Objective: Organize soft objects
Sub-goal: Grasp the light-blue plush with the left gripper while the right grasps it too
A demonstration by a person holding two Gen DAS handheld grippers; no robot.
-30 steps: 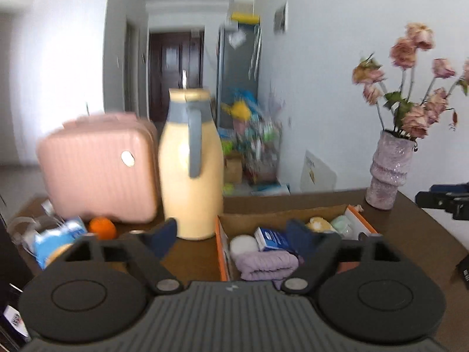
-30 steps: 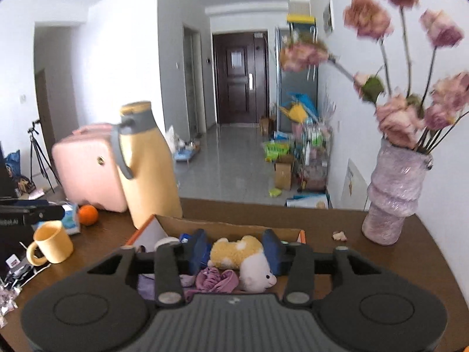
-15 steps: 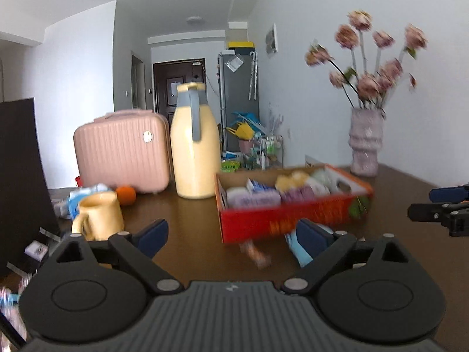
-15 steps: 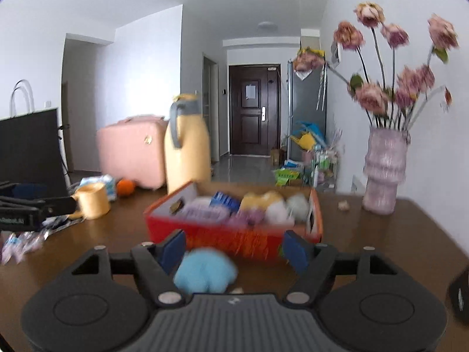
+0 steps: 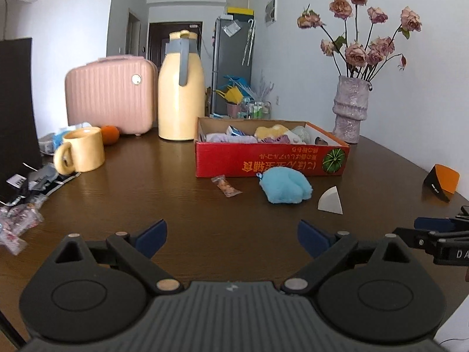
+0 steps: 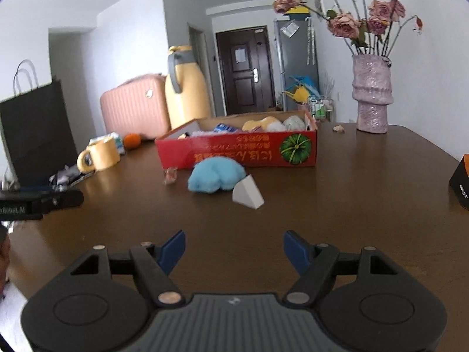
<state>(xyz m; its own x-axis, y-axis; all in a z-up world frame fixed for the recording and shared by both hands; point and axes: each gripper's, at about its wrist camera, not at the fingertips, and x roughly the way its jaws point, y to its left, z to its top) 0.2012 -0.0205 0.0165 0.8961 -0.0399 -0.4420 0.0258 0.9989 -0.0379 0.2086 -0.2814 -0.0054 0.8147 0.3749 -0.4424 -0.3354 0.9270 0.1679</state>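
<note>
A red cardboard box point(image 5: 272, 160) point(image 6: 237, 151) stands on the dark wooden table and holds several soft items, among them a yellow plush, a lilac cloth and a pale round one. A blue plush toy point(image 5: 285, 188) point(image 6: 217, 174) lies on the table just in front of the box. A white wedge-shaped sponge point(image 5: 330, 200) point(image 6: 247, 196) lies beside it. My left gripper point(image 5: 231, 239) is open and empty, low over the table's near part. My right gripper point(image 6: 234, 249) is open and empty too, well short of the toy.
A wrapped candy point(image 5: 227, 186) lies left of the toy. A yellow mug point(image 5: 82, 154), an orange point(image 5: 110, 135), a pink case point(image 5: 110, 95) and a cream jug point(image 5: 180, 88) stand at the left and back. A vase of dried roses point(image 5: 350, 108) stands at the back right. An orange-black box point(image 5: 441, 182) sits at the right edge.
Both grippers have pulled back from above the box to low over the near table. The jaws have opened wider. The blue toy and sponge now lie in view before the box.
</note>
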